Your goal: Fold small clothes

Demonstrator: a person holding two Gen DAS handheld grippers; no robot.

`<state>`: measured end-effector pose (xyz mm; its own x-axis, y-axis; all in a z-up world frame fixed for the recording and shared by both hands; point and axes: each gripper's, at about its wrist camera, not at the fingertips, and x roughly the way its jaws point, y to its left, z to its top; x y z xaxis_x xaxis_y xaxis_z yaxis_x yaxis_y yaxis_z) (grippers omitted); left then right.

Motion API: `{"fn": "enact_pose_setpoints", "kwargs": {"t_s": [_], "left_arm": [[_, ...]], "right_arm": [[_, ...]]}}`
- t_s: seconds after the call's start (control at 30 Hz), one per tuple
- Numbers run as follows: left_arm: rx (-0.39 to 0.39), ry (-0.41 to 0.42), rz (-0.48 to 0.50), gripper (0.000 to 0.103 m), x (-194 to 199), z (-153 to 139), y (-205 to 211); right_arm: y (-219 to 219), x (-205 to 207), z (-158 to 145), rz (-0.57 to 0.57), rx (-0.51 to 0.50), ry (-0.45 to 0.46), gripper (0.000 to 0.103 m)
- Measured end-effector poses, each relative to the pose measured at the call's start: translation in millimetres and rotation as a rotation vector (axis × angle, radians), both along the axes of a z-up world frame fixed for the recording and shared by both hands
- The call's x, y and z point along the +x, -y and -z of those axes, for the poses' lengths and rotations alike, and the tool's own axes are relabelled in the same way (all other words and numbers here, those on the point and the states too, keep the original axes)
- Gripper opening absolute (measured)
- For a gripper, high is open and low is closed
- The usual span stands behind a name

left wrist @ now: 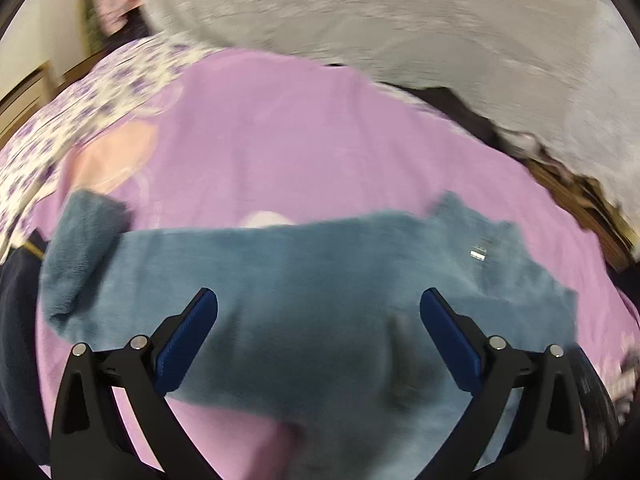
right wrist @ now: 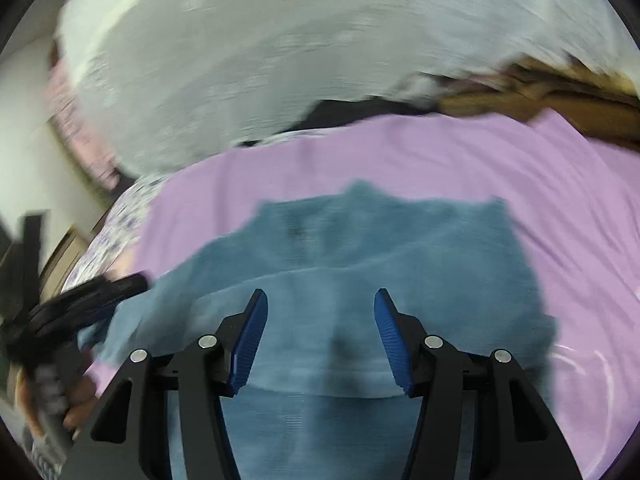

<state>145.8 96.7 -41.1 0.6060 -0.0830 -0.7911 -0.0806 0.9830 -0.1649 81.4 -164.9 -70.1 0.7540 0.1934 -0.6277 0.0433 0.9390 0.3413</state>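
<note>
A small blue fleece garment [left wrist: 304, 280] lies spread on a pink-purple sheet [left wrist: 280, 140], one sleeve curled at the left [left wrist: 80, 248]. My left gripper [left wrist: 318, 300] is open and empty just above the garment's middle. In the right wrist view the same garment [right wrist: 360, 248] lies on the sheet [right wrist: 560, 200], with a fold line across it. My right gripper [right wrist: 320, 304] is open and empty over the garment's near part. The left gripper and the hand holding it show at the left edge [right wrist: 80, 300]. Both views are motion-blurred.
A grey-white blanket [left wrist: 400, 20] is heaped behind the sheet, also in the right wrist view [right wrist: 280, 40]. A flowered cloth [left wrist: 60, 120] lies at the left. Wooden furniture [right wrist: 540, 96] shows at the back right.
</note>
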Motion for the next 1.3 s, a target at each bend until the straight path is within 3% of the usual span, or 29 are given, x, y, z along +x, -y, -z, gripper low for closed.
{"fn": "enact_pose_setpoints", "kwargs": {"t_s": [0.07, 0.13, 0.2, 0.23, 0.27, 0.3, 0.37, 0.47, 0.6, 0.67, 0.73, 0.8, 0.9, 1.03, 1.1, 1.17, 1.23, 1.3], "left_arm": [[0.005, 0.011, 0.111, 0.099, -9.6, -0.7, 27.6], [0.050, 0.009, 0.183, 0.099, -13.8, 6.6, 50.2], [0.153, -0.007, 0.228, 0.099, -12.1, 25.9, 73.0], [0.208, -0.029, 0.227, 0.099, -8.7, 39.2, 79.3], [0.269, -0.082, 0.212, 0.099, -0.9, 59.6, 83.4], [0.288, -0.110, 0.208, 0.099, 3.5, 71.0, 84.5], [0.299, -0.081, 0.205, 0.099, 1.6, 72.4, 85.4], [0.309, -0.055, 0.202, 0.099, -3.7, 61.9, 85.3], [0.195, 0.014, 0.155, 0.099, -5.7, 38.9, 68.1], [0.172, -0.002, 0.140, 0.099, -1.0, 42.7, 62.1], [0.213, -0.097, 0.142, 0.099, 10.6, 63.6, 63.6], [0.270, -0.090, 0.153, 0.099, 9.7, 72.6, 68.9], [0.298, -0.067, 0.158, 0.099, 5.9, 63.3, 72.8], [0.156, -0.023, 0.130, 0.099, 0.8, 41.2, 55.4], [0.143, -0.051, 0.134, 0.099, 0.6, 46.5, 56.9], [0.206, -0.125, 0.154, 0.099, 8.5, 68.1, 65.4], [0.301, -0.086, 0.163, 0.099, 1.6, 71.9, 76.7], [0.308, -0.061, 0.160, 0.099, -7.2, 60.2, 75.1]], "right_arm": [[29.4, 2.8, 10.2, 0.048, 0.048, -0.033, 0.033], [53.6, 4.2, 21.9, 0.088, 0.070, -0.068, 0.030], [73.1, 1.5, 37.9, 0.126, 0.077, -0.119, 0.023], [83.4, -0.4, 52.5, 0.143, 0.071, -0.168, 0.015], [90.7, 0.1, 63.1, 0.151, 0.079, -0.196, 0.000], [100.0, -2.9, 72.8, 0.140, 0.130, -0.187, 0.000], [110.4, -4.0, 75.5, 0.134, 0.204, -0.179, 0.000], [109.0, -3.0, 56.2, 0.130, 0.176, -0.127, 0.004], [108.2, 15.5, 29.7, 0.155, 0.115, -0.071, 0.006], [114.7, 38.4, 30.1, 0.172, 0.085, -0.098, 0.007], [119.3, 62.4, 47.7, 0.217, 0.047, -0.187, 0.005], [126.3, 70.4, 65.1, 0.217, 0.084, -0.220, 0.001], [121.2, 44.8, 46.7, 0.213, 0.067, -0.131, 0.008], [106.5, -6.7, 26.1, 0.167, 0.014, -0.043, 0.014], [103.1, -21.6, 32.6, 0.155, 0.008, -0.058, 0.028], [102.4, -23.4, 57.9, 0.141, 0.013, -0.126, 0.026], [101.1, -25.3, 62.3, 0.138, 0.018, -0.119, 0.025], [98.0, -29.0, 51.0, 0.148, 0.002, -0.101, 0.030]]}}
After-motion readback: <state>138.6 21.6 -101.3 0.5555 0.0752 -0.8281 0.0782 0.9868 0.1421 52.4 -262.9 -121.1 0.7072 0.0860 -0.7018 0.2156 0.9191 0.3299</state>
